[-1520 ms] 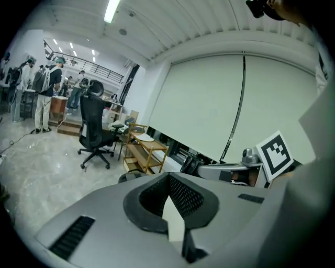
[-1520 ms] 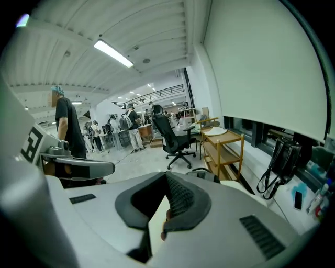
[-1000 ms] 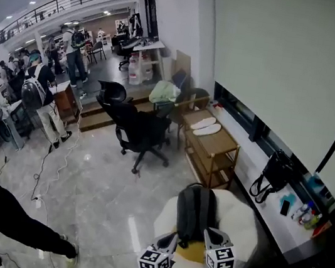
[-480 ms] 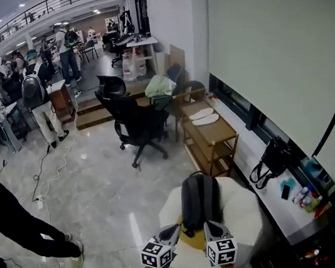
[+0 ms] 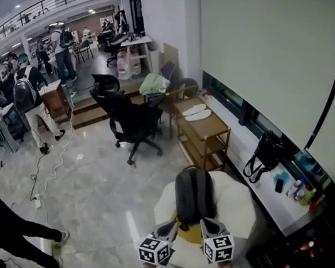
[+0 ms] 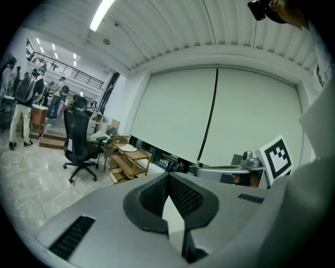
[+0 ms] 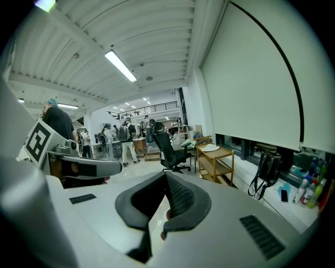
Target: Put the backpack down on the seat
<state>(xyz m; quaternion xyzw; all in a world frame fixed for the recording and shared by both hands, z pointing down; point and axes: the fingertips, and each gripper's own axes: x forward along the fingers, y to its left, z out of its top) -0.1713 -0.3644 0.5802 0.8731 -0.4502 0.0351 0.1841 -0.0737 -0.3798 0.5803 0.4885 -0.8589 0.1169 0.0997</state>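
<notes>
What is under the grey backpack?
The grey backpack lies on a round white seat. A yellow item shows at its near end, seemingly beneath it. The seat surface directly under the backpack is covered and cannot be seen.

The backpack point(image 5: 191, 192) lies on the seat point(image 5: 238, 213), in the lower middle of the frame. The left gripper point(image 5: 172, 226) and the right gripper point(image 5: 206, 224) are at its near end, side by side. Behind the seat stands a shelf point(image 5: 206, 136), with a chair point(image 5: 132, 122) to its left. At the right, a bag point(image 5: 264, 154) sits on the ledge point(image 5: 283, 205).
</notes>
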